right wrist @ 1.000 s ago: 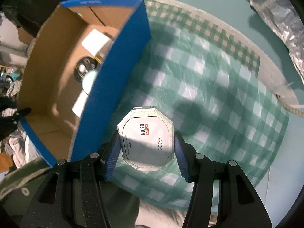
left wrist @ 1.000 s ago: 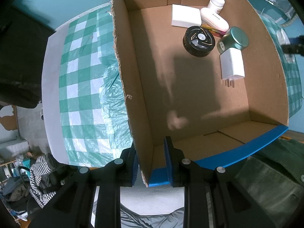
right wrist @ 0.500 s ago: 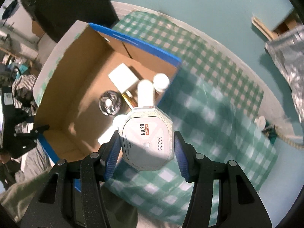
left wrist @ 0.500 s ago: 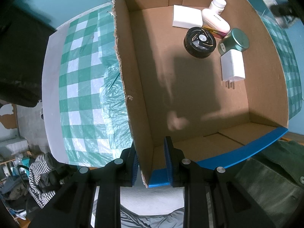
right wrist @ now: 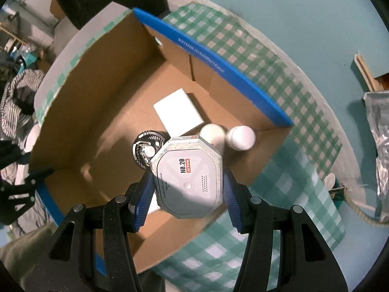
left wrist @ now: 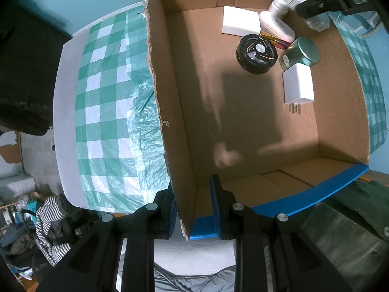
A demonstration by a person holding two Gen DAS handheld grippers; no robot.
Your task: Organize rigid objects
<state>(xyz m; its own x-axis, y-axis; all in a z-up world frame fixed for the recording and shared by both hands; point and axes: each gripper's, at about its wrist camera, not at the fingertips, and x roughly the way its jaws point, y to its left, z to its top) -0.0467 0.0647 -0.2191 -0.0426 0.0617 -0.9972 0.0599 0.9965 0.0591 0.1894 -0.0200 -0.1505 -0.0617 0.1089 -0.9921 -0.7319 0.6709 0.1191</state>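
Observation:
My right gripper [right wrist: 186, 194] is shut on a grey octagonal box [right wrist: 188, 177] marked "NO.20 ACTION" and holds it above the open cardboard box [right wrist: 102, 112]. My left gripper [left wrist: 192, 209] is shut on the near corner wall of the cardboard box [left wrist: 170, 112]. Inside the box lie a white flat box [left wrist: 239, 20], a black round case [left wrist: 256, 53], a green cylinder [left wrist: 300, 53], a white charger [left wrist: 299, 85] and a white bottle [left wrist: 277, 7]. The right gripper with its load shows at the top right of the left wrist view [left wrist: 325, 0].
The box stands on a green and white checked tablecloth [left wrist: 104, 92] over a round table [right wrist: 301, 68]. Clothes [left wrist: 48, 223] lie on the floor at the left. A silver foil bag [right wrist: 379, 126] lies at the right.
My right gripper has lifted the grey octagonal box from beside the cardboard box to above its inside. The left gripper has kept its hold on the box wall.

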